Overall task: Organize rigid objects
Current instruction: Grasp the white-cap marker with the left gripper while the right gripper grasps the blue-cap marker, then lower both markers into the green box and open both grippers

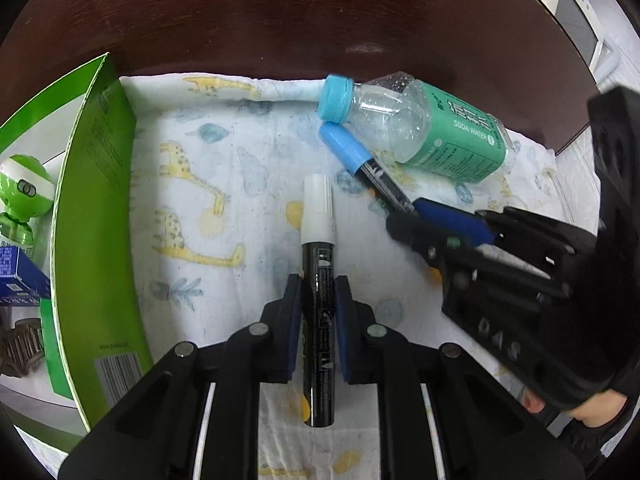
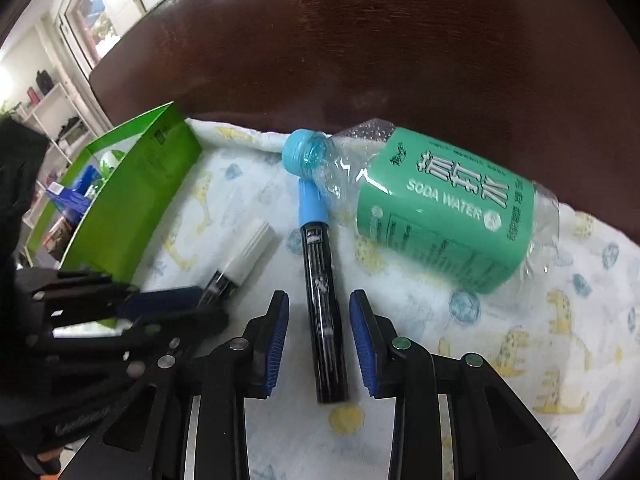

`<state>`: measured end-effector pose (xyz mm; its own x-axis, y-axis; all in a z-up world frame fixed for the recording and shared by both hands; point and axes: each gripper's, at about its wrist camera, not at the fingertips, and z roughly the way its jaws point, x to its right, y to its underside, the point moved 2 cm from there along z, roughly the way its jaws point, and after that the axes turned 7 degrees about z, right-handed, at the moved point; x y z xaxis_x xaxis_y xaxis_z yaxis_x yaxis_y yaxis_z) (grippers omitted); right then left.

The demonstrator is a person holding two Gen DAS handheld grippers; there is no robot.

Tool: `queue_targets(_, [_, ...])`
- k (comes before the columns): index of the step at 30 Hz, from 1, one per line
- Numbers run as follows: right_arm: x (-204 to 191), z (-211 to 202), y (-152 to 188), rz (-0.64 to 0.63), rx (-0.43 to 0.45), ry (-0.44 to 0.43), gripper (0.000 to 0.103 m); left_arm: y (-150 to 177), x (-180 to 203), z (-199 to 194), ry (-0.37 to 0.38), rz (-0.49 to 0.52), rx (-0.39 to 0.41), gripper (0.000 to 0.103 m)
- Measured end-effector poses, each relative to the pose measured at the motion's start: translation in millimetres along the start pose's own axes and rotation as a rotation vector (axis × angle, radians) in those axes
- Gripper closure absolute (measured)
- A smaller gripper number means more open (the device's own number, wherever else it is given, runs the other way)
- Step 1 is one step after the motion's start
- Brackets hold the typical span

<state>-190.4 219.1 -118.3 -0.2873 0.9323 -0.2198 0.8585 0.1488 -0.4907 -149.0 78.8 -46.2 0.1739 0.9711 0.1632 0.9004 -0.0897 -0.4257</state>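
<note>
Clamping white-capped marker, left jaws, right jaws straddling blue-capped marker (gaps visible)

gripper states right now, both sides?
Left gripper: shut on the white-capped marker.
Right gripper: open, the blue-capped marker lies between its pads, untouched.

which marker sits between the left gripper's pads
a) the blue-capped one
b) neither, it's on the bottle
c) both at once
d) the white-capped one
d: in the left wrist view the left gripper has its blue pads against the black barrel of the white-capped marker, while the blue-capped marker lies apart beside the soda water bottle, at the right gripper.
</note>
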Motion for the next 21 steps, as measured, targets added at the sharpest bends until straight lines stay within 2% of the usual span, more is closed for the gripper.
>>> queue_targets(2, [3.4, 0.6, -2.0, 0.043, -0.006, 0.005, 0.084, 4.5, -0.6, -1.9, 0.022, -0.003, 0.004, 0.089])
queue_targets(5, [11.2, -5.2, 6.0, 0.114, -0.017, -0.059, 0.085, 8.4, -7.1, -5.8, 0.069, -0.027, 0.002, 0.089])
queue_targets(10, [16.4, -28.1, 28.6, 0.185, -0.03, -0.175, 0.085, 14.5, -9.5, -22.0, 0.102, -0.027, 0.04, 0.089])
queue_targets(12, [16.4, -37.4, 32.2, 0.204, -0.016, -0.186, 0.085, 14.5, -21.0, -30.6, 0.107, -0.015, 0.067, 0.089])
queue_targets(13, [14.7, -41.4, 32.7, 0.207, -0.008, -0.189, 0.085, 15.9, -4.5, -35.5, 0.103, -0.014, 0.08, 0.089])
queue_targets(15, [6.3, -47.4, 31.0, 0.214, 0.011, -0.194, 0.085, 18.3, -6.9, -46.3, 0.103, -0.019, 0.103, 0.089])
queue_targets(21, [-21.1, -73.4, 23.4, 0.183, 0.074, -0.218, 0.085, 22.2, -27.4, -77.3, 0.104, -0.044, 0.162, 0.089])
